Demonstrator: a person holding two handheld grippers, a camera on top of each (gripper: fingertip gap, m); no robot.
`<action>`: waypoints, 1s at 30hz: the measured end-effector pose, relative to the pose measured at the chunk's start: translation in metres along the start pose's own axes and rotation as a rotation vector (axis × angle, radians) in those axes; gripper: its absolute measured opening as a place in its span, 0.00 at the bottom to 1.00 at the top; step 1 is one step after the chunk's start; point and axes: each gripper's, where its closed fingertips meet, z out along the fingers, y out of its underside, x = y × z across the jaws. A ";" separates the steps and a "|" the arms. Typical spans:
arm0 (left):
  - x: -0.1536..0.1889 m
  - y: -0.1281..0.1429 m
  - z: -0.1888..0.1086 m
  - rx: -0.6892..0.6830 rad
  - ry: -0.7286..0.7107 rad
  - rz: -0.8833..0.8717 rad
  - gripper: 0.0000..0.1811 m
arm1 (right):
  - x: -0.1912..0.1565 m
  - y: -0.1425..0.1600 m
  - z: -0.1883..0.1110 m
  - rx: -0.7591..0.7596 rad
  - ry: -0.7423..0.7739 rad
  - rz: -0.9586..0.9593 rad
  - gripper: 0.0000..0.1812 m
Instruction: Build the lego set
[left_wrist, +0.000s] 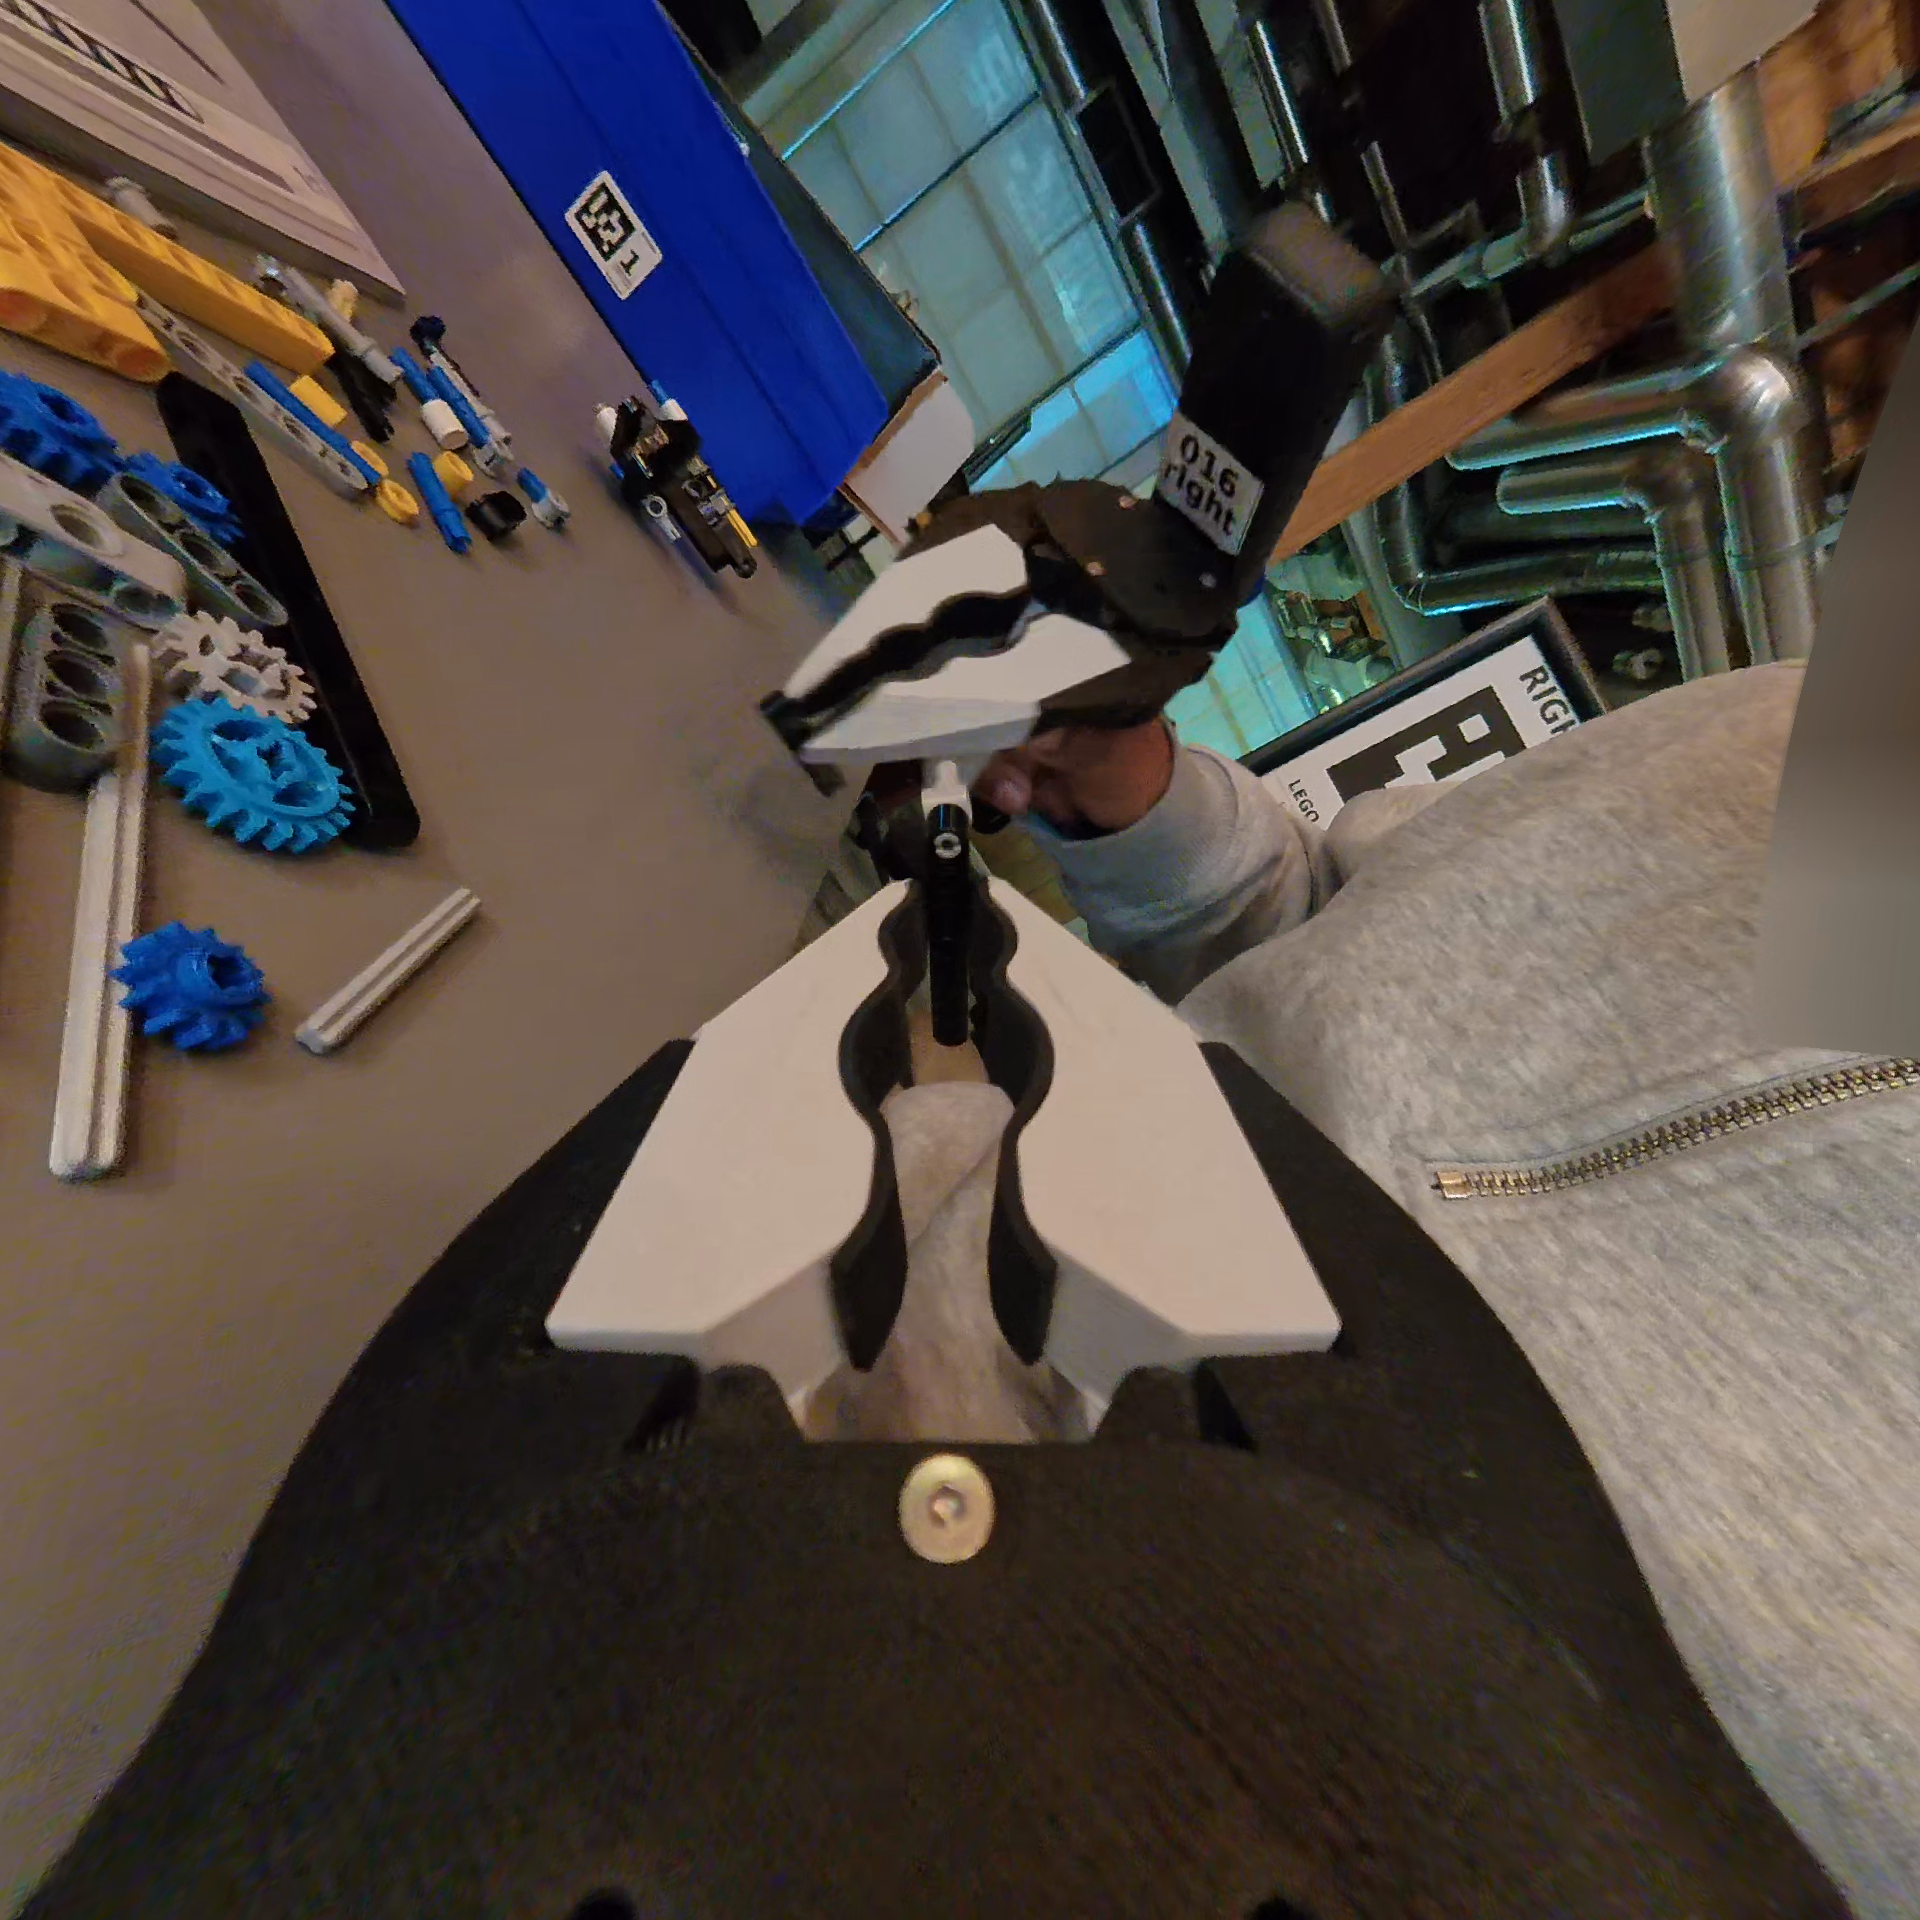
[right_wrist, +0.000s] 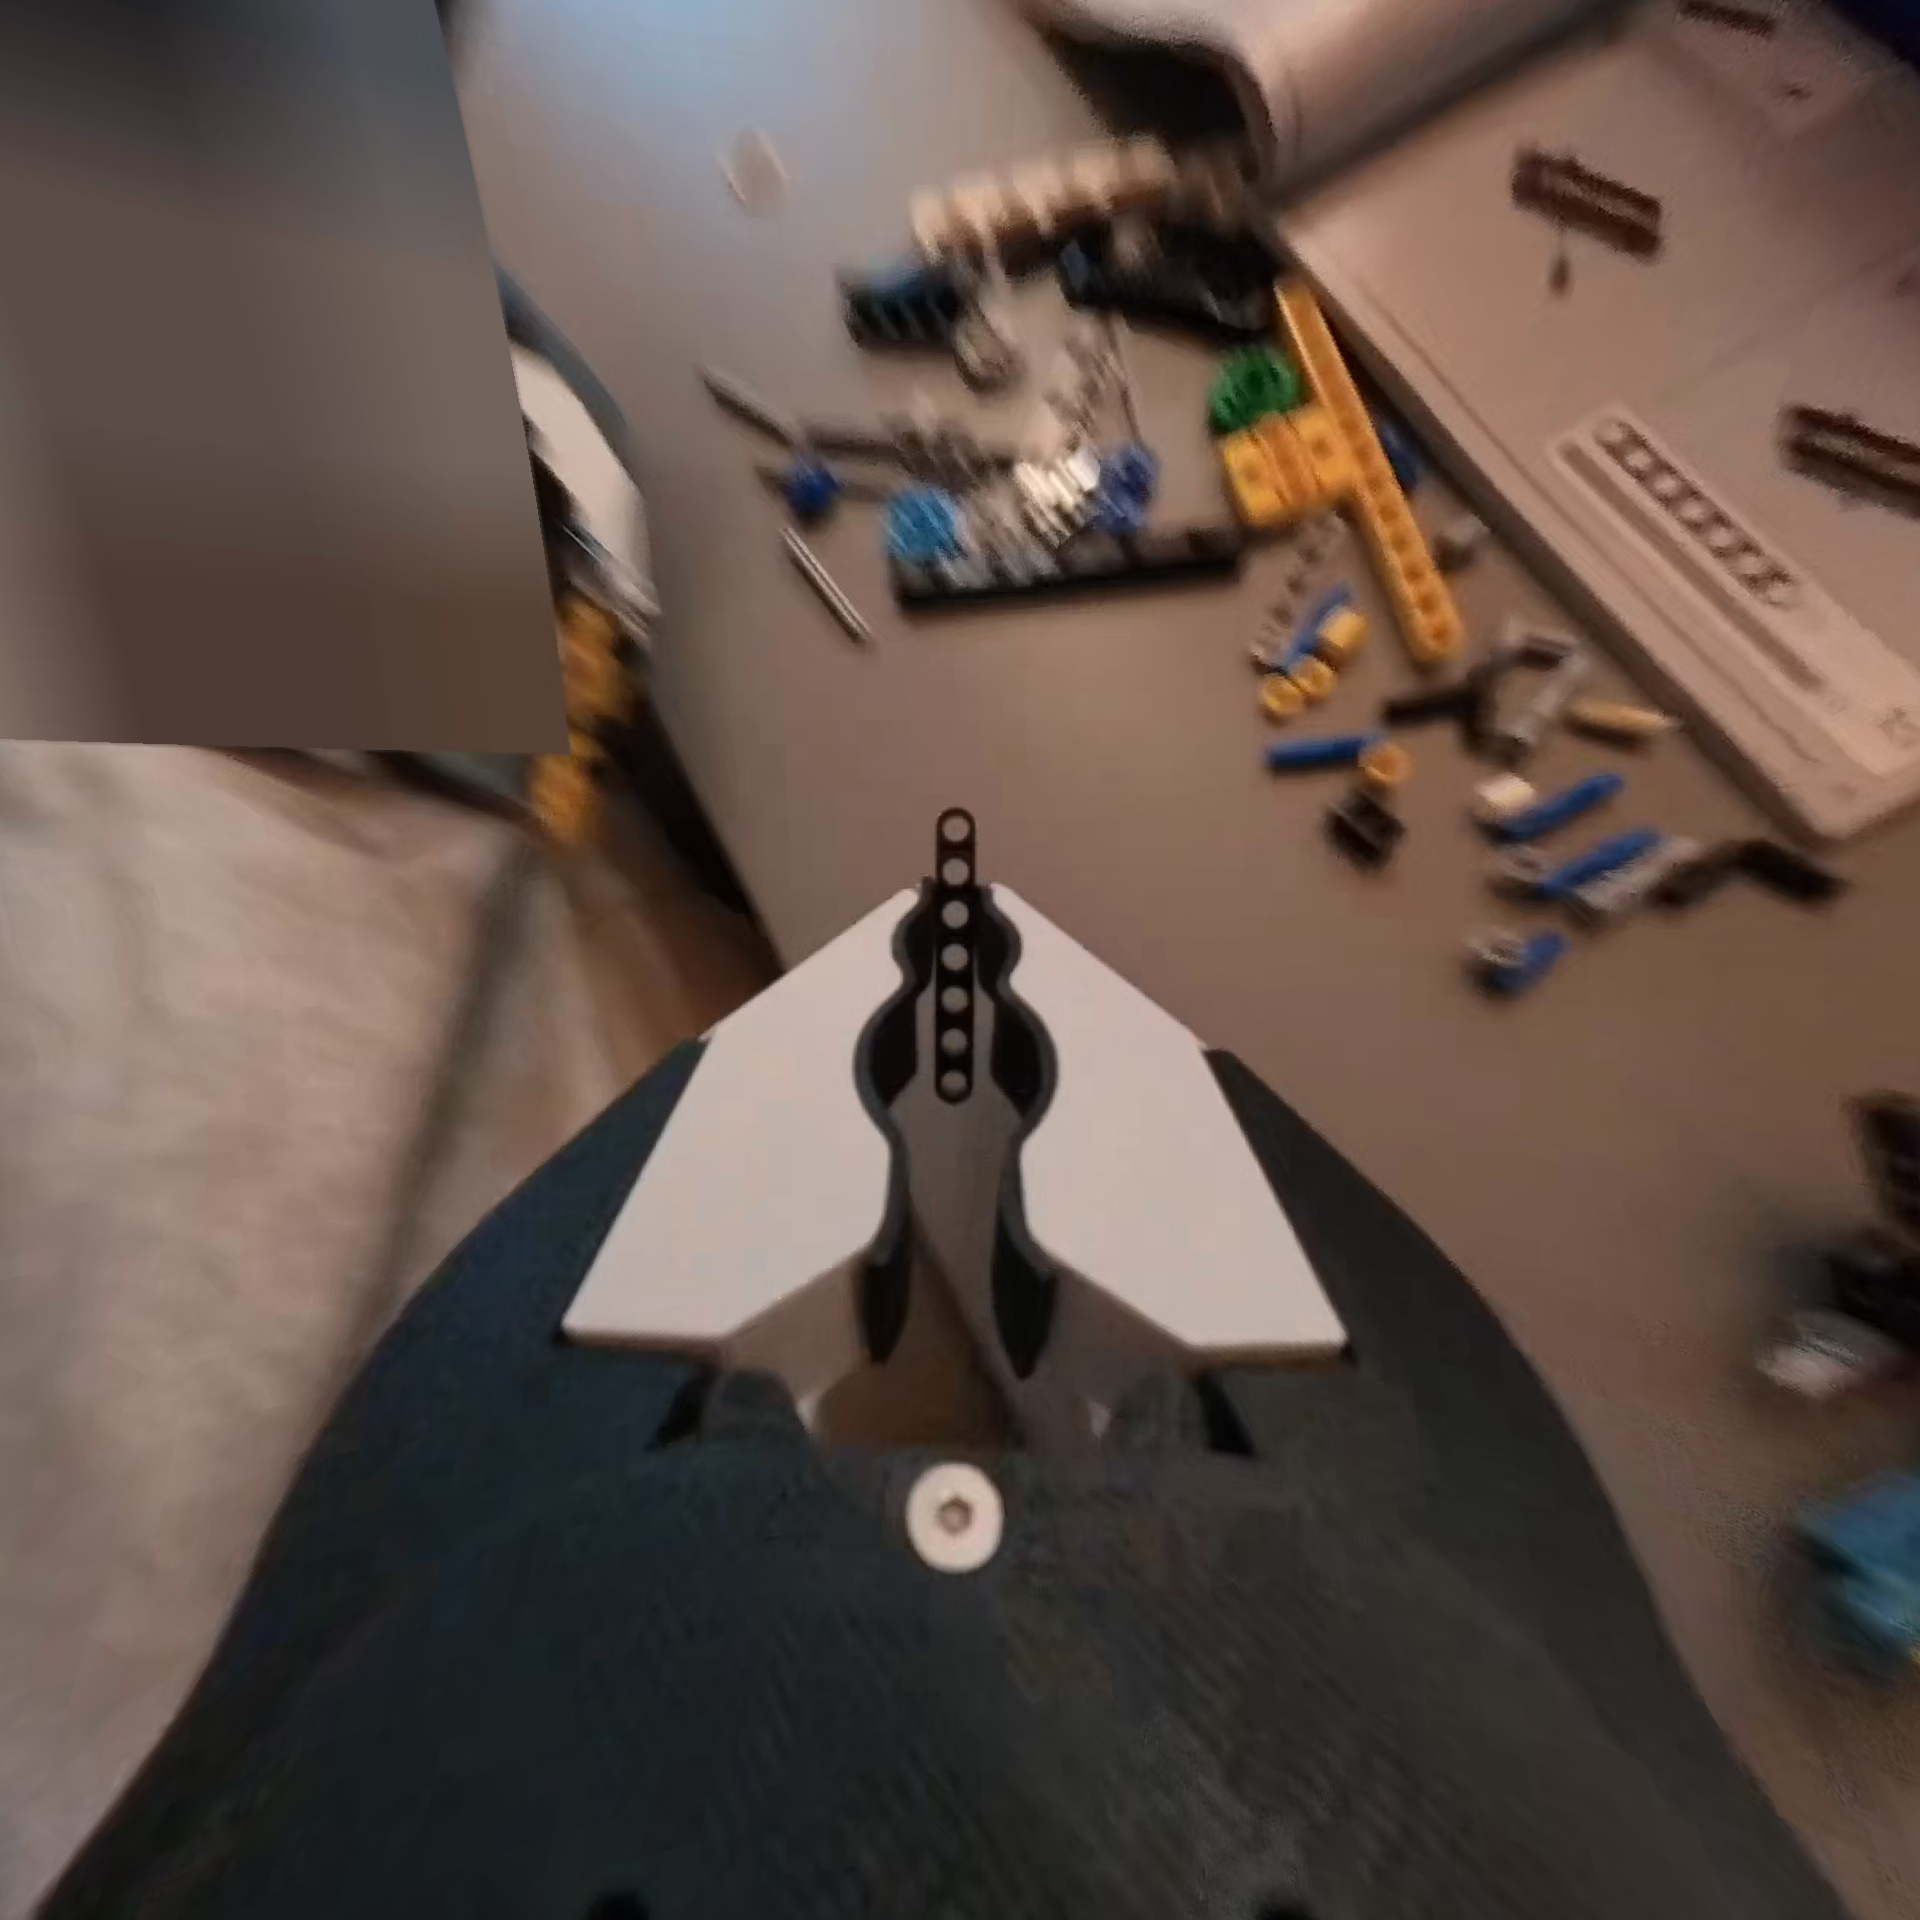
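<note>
My left gripper (left_wrist: 948, 896) is shut on a black rod-like Lego piece (left_wrist: 948, 935) that stands upright between the pads, with a white pin (left_wrist: 948, 777) on its top end. My right gripper (right_wrist: 954, 894) is shut on a thin black beam with several holes (right_wrist: 954, 977), whose end sticks out past the fingertips. In the left wrist view the right gripper (left_wrist: 800, 727) hangs just above the white pin, close to it or touching; I cannot tell which. Both are held in the air near the table's edge.
Loose parts lie on the grey table: blue gears (left_wrist: 249, 774), yellow beams (left_wrist: 156, 270), grey axles (left_wrist: 390, 966), a black tray (left_wrist: 301, 644). An instruction booklet (right_wrist: 1662, 520) and a blue box (left_wrist: 644, 208) lie beyond. A person's grey sweater (left_wrist: 1558, 1039) is close by. Across from one pair of fingers to the other is roughly 8 centimetres.
</note>
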 end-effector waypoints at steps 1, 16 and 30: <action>0.001 -0.001 0.000 0.008 0.007 -0.008 0.03 | -0.015 -0.013 -0.001 0.085 -0.102 0.100 0.02; 0.007 -0.002 0.008 0.102 0.109 -0.210 0.02 | -0.051 -0.037 -0.005 0.475 -0.597 0.879 0.02; 0.006 0.003 0.007 0.089 0.129 -0.293 0.03 | -0.055 -0.033 -0.003 0.448 -0.613 0.897 0.03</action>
